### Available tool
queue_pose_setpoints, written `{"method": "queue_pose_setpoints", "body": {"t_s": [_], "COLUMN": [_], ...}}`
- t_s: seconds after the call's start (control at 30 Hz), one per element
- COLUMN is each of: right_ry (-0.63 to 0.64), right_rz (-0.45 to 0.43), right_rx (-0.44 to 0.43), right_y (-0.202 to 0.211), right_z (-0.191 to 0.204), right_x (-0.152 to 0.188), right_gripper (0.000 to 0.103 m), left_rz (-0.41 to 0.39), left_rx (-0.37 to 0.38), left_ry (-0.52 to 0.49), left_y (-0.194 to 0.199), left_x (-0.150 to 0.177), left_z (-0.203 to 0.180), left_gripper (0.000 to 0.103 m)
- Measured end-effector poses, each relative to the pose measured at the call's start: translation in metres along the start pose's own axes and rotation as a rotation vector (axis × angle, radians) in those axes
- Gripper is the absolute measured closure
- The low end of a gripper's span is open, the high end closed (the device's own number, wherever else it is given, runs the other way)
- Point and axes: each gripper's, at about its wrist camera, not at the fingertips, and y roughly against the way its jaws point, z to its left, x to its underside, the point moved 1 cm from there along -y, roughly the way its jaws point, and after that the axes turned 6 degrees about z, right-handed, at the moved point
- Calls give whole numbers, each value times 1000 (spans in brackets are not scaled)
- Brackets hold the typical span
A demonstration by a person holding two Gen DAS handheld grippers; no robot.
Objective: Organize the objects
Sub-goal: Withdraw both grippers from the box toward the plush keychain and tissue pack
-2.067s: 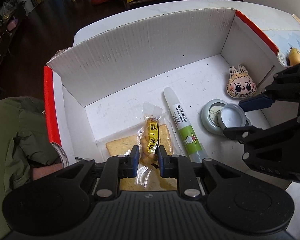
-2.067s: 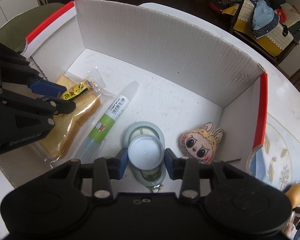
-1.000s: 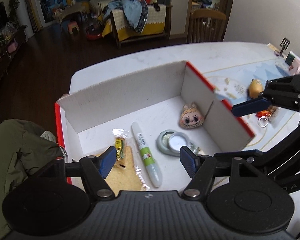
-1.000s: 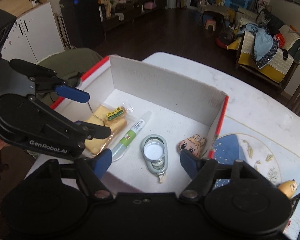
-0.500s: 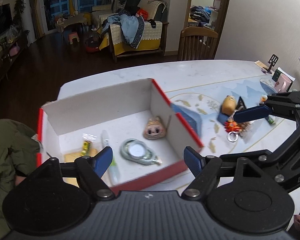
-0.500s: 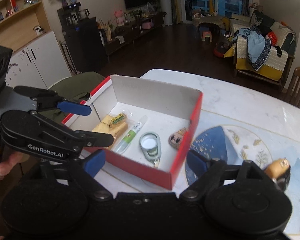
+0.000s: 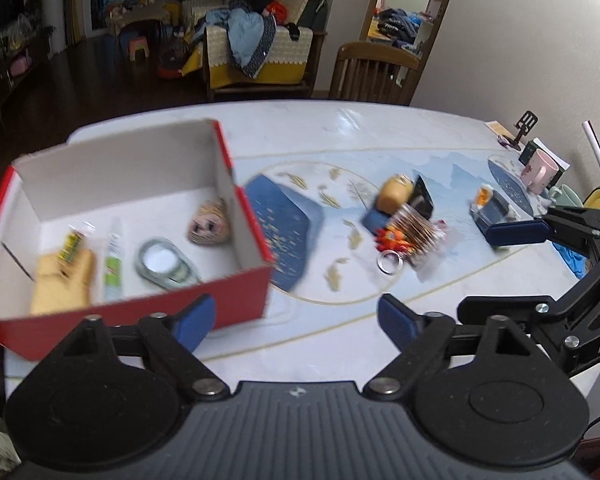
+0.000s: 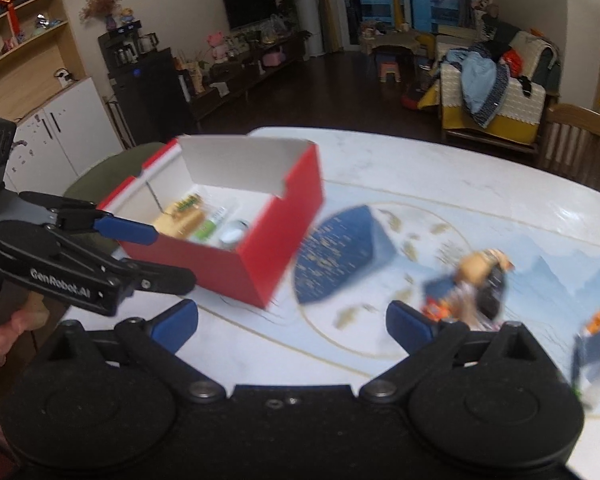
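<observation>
A: How far along is the sorting?

B: Partway, I'd judge. The red box [image 7: 242,298] sits ahead and to the left of the left gripper [image 7: 296,322], and it already holds four things: a wrapped snack [image 7: 62,276], a glue stick [image 7: 113,262], a round tape holder [image 7: 160,262] and a doll-face charm [image 7: 210,224].

A: And what's left?

B: A loose cluster ahead and to the right of that gripper, on the table [image 7: 340,128]: a yellow figure [image 7: 396,196], a key ring with orange bits [image 7: 392,254] and a small dark packet [image 7: 494,210]. They're blurred.

A: The grippers?

B: Both empty. The left one's jaws have just been opening and stand wide apart; so do those of the right gripper [image 8: 292,326].

A: Versus two seconds back?

B: Then the left was clamped on the snack and the right on the tape holder, down inside the box. Now both are out of it, facing the cluster.
</observation>
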Motion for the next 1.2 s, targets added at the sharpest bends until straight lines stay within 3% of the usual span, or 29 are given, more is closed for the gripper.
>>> {"method": "queue_pose_setpoints", "body": {"t_s": [0.23, 0.5, 0.83, 1.2], "right_ry": [-70, -146, -236, -336], "right_rz": [52, 52, 64, 78], "right_rx": [53, 125, 279, 354], "right_y": [8, 23, 25, 17], "right_z": [-50, -111, -194, -257], "right_x": [36, 57, 60, 52], "right_gripper": [2, 2, 2, 2], "left_rz": [2, 22, 77, 120], "left_rx": [7, 2, -56, -89], "left_ry": [-10, -35, -146, -230], "left_y": [-25, -65, -133, -193], "left_x": [2, -16, -44, -68], "left_z": [-38, -69, -104, -118], "left_gripper": [3, 0, 0, 0]}}
